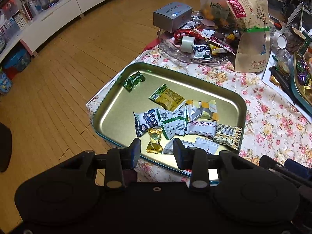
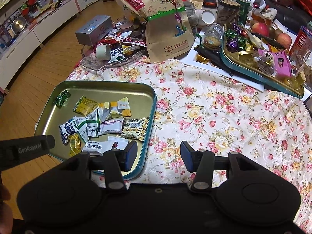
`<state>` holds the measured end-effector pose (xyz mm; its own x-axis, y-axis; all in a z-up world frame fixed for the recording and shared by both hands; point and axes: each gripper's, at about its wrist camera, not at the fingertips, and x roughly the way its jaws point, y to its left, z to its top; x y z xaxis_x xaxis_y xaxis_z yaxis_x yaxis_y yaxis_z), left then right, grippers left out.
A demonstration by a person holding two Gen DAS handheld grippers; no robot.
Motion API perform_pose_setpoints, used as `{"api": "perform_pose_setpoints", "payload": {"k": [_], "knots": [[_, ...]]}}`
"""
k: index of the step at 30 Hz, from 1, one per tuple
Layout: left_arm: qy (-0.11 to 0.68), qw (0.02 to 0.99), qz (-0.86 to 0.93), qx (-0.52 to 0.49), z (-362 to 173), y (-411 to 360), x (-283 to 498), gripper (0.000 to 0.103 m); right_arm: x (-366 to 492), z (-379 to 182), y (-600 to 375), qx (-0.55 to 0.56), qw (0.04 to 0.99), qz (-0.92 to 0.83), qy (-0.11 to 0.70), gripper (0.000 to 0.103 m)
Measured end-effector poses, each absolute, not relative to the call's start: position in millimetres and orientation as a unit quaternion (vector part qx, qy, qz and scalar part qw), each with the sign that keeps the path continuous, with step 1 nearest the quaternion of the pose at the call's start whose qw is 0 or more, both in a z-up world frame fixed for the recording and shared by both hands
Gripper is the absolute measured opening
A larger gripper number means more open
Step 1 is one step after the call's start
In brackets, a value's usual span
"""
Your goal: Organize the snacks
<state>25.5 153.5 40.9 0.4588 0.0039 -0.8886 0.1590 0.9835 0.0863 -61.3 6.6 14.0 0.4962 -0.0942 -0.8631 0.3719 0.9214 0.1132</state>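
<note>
Hovering above a shallow, round-cornered metal tin tray [image 1: 109, 105], my left gripper [image 1: 157, 146] has its jaws spread, grasping nothing. Crinkly foil and plastic snack packets [image 1: 175, 117] lie clustered at its near end; 1 green candy [image 1: 133, 81] sits apart. My right gripper [image 2: 158, 151] hangs released over the glossy floral tablecloth [image 2: 234, 117]. A kraft paper pouch [image 2: 165, 25] stands beyond, seemingly upright.

Left gripper [image 1: 157, 148] and right gripper [image 2: 158, 151] both gape, seemingly holding nothing
</note>
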Motion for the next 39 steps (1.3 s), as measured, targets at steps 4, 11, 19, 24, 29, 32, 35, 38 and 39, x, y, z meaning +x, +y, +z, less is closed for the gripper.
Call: {"api": "perform_pose_setpoints", "payload": {"k": [4, 11, 19, 24, 29, 32, 35, 38, 39], "knots": [[0.527, 0.845, -0.047, 0.072, 38, 155, 27, 0.046, -61, 13, 7, 0.146, 0.851, -0.133, 0.486, 0.052], [0.532, 0.843, -0.046, 0.075, 36, 155, 28, 0.046, -60, 11, 9, 0.140, 0.851, -0.131, 0.490, 0.052], [0.536, 0.840, -0.049, 0.075, 34, 154, 28, 0.046, -61, 11, 8, 0.140, 0.849, -0.133, 0.491, 0.052], [0.538, 0.838, -0.052, 0.075, 32, 152, 28, 0.046, -60, 10, 7, 0.143, 0.848, -0.134, 0.492, 0.052], [0.544, 0.835, -0.053, 0.067, 30, 153, 30, 0.046, -59, 10, 8, 0.143, 0.849, -0.132, 0.491, 0.052], [0.547, 0.833, -0.054, 0.062, 30, 154, 30, 0.046, -58, 10, 9, 0.142, 0.849, -0.131, 0.491, 0.052], [0.546, 0.833, -0.054, 0.063, 30, 153, 30, 0.046, -57, 10, 9, 0.142, 0.849, -0.131, 0.492, 0.052], [0.548, 0.832, -0.055, 0.062, 30, 154, 30, 0.046, -58, 10, 9, 0.142, 0.849, -0.131, 0.492, 0.052], [0.548, 0.832, -0.055, 0.063, 30, 154, 30, 0.046, -58, 10, 9, 0.142, 0.849, -0.131, 0.491, 0.052]]}}
